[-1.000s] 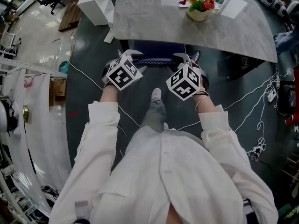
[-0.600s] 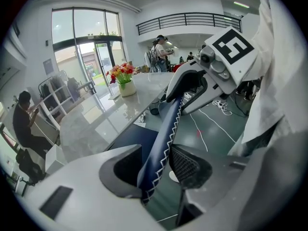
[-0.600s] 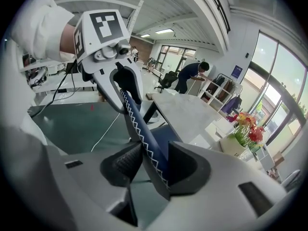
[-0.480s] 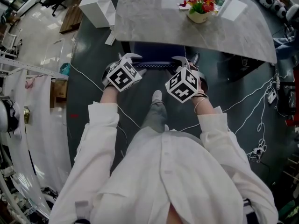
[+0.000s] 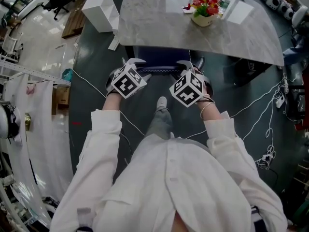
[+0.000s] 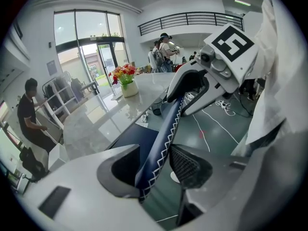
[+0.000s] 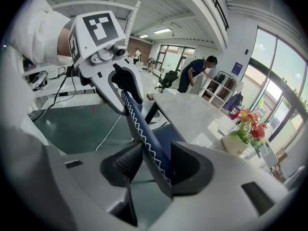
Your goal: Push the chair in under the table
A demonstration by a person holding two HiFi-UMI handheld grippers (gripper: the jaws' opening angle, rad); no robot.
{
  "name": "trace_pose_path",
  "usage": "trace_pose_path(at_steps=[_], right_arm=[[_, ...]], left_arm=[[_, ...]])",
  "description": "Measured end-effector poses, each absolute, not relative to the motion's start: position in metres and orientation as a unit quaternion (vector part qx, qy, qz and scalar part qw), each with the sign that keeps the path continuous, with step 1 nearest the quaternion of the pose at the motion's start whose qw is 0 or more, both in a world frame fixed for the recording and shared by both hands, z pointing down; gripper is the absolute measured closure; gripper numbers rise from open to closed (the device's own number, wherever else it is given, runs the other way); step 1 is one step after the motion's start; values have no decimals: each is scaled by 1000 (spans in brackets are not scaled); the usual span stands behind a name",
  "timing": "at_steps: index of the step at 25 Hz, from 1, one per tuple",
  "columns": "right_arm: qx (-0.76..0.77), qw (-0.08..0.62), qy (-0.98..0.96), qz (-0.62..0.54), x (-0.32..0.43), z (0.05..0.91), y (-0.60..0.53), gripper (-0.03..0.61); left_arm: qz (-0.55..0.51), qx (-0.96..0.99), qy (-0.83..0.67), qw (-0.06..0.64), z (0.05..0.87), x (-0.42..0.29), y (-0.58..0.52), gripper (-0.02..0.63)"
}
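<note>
The chair's dark blue backrest [image 5: 164,69], edged with white zigzag stitching, stands just off the near edge of the grey marble table [image 5: 159,25]. Its seat [image 5: 161,55] reaches under the tabletop. My left gripper [image 5: 140,67] clamps the left end of the backrest's top edge. My right gripper [image 5: 186,69] clamps the right end. In the left gripper view the backrest [image 6: 166,129] runs between the jaws of that gripper [image 6: 156,165], and the pads press on it. In the right gripper view the backrest [image 7: 139,124] sits likewise in the right gripper [image 7: 154,165].
A flower pot [image 5: 205,6] and sheets of paper lie on the table. A white box [image 5: 101,6] stands on the floor at the table's left corner. White cables [image 5: 260,105] trail over the dark floor to the right. The person's shoe [image 5: 161,100] is just behind the chair.
</note>
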State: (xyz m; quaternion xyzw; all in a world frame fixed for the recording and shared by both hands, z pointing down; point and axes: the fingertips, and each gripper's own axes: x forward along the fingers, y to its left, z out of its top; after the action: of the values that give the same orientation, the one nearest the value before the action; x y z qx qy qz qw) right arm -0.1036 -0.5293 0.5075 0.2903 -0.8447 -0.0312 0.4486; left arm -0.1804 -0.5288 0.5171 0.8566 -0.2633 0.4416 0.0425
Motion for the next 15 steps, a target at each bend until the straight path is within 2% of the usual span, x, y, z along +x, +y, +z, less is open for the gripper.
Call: trace_pose_path(at_steps=[5,11,15], right_arm=[[295,432,-851,-46,-103,490,-522,411],[307,406,-859,-50,-93,474,-502,411],[315,385,-867,-38,-84,463,-482,411]], left_arm=[[417,856,-293,87,508,-179,-523,422],[254,877,-367,180,476,-174,-512,408],[213,880,-382,186,458,-168,-491,408]])
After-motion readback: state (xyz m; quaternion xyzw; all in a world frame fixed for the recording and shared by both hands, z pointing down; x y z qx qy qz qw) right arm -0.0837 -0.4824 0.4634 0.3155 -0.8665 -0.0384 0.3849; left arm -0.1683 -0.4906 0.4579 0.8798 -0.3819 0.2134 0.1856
